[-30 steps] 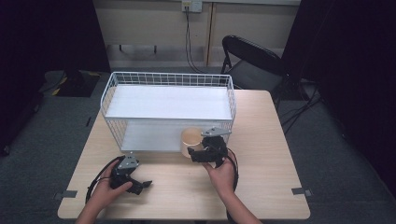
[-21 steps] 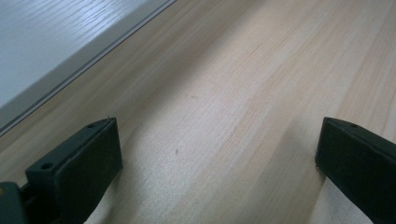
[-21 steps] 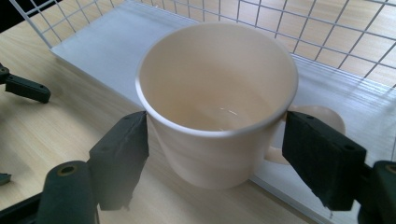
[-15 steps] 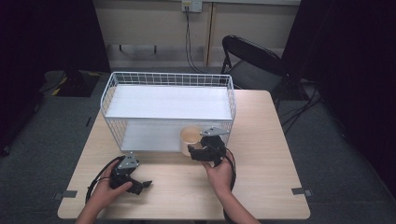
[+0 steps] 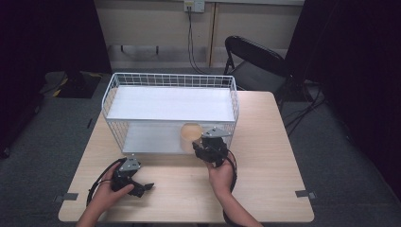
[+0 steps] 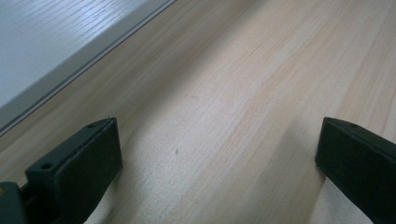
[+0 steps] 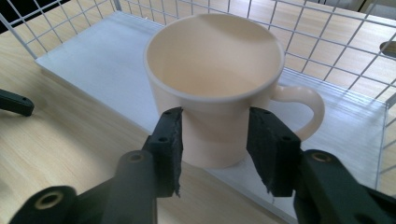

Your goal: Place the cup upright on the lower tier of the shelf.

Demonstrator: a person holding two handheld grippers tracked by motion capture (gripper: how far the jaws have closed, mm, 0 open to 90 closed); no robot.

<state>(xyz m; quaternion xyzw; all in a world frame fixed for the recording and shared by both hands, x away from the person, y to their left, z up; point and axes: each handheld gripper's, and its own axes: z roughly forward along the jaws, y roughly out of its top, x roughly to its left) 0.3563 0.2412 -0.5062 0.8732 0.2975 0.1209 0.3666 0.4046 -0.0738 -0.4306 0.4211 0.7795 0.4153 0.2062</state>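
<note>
A cream mug (image 7: 215, 84) with its handle to the right stands upright at the front edge of the white lower shelf (image 7: 93, 60) of a wire rack (image 5: 170, 80). My right gripper (image 7: 215, 140) has just been closing its jaws, and both black pads now press on the mug's lower sides. From above, the right gripper (image 5: 202, 144) sits just in front of the mug (image 5: 190, 134). My left gripper (image 5: 141, 188) rests low over the table at the front left. In its own view the left gripper (image 6: 217, 149) is open with bare wood between the jaws.
The wooden table (image 5: 265, 189) has free room to the right and front. The rack's white upper shelf (image 5: 170, 104) overhangs the lower one. A black folding chair (image 5: 255, 61) stands behind the table. Cables trail from both grippers.
Both hands stay where they were. The right gripper's jaws have narrowed onto the mug. The left gripper is unchanged.
</note>
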